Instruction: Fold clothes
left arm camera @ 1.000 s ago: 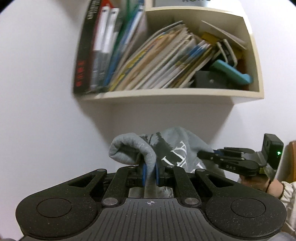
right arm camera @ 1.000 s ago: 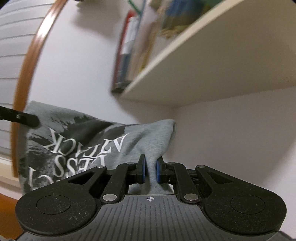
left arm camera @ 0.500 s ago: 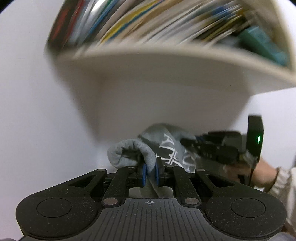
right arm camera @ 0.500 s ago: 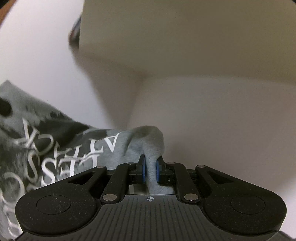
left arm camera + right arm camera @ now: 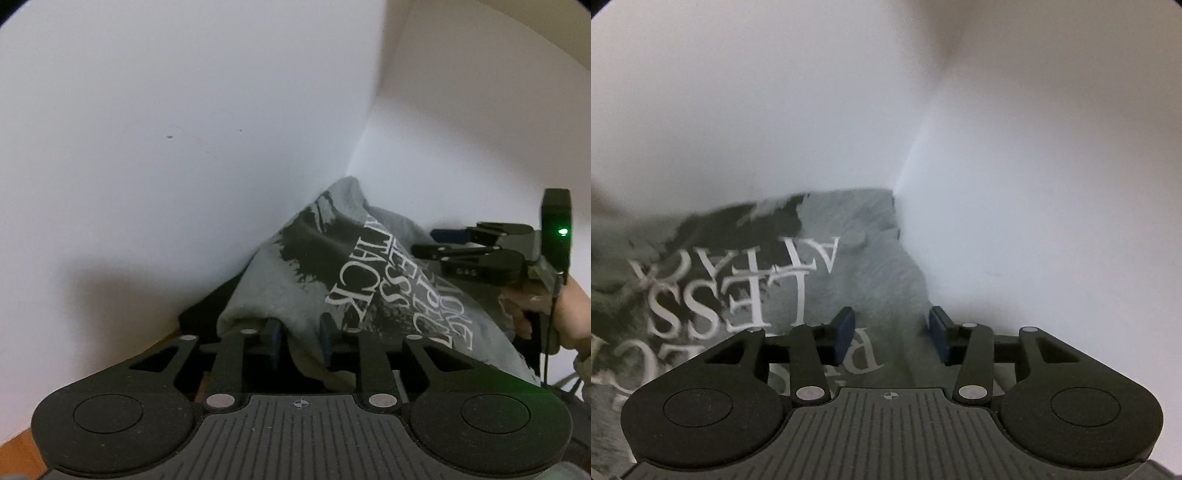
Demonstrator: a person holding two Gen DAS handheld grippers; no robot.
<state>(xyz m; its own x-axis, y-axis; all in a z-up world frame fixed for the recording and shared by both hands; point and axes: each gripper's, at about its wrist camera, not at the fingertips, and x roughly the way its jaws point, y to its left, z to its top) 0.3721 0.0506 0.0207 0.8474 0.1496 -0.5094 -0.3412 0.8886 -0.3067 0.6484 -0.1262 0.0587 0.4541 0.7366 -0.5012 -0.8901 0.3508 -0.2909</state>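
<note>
The grey sweatshirt (image 5: 325,273), printed with a dark patch and white lettering, lies bunched in the corner where two white walls (image 5: 166,129) meet, its top edge leaning against them. A black garment (image 5: 207,314) shows beneath it at the left, and a strip of brown wooden worktop (image 5: 22,450) appears at the lower left.

The left hand-held gripper (image 5: 300,343) has just been opening: its blue pads (image 5: 274,341) stand a little apart, with a fold of the sweatshirt's edge hanging between them; the cloth lies against the right pad, while the left pad looks clear of it.

The right hand-held gripper (image 5: 892,334) has also just been opening. In its own view the blue pads (image 5: 844,334) stand well apart over the sweatshirt (image 5: 871,258), with cloth below and between them but not pinched. From the left wrist view this gripper (image 5: 434,242) hovers over the sweatshirt's right side, fingers parted, held by the person's hand (image 5: 546,310), with a green light (image 5: 563,232) glowing on its body
</note>
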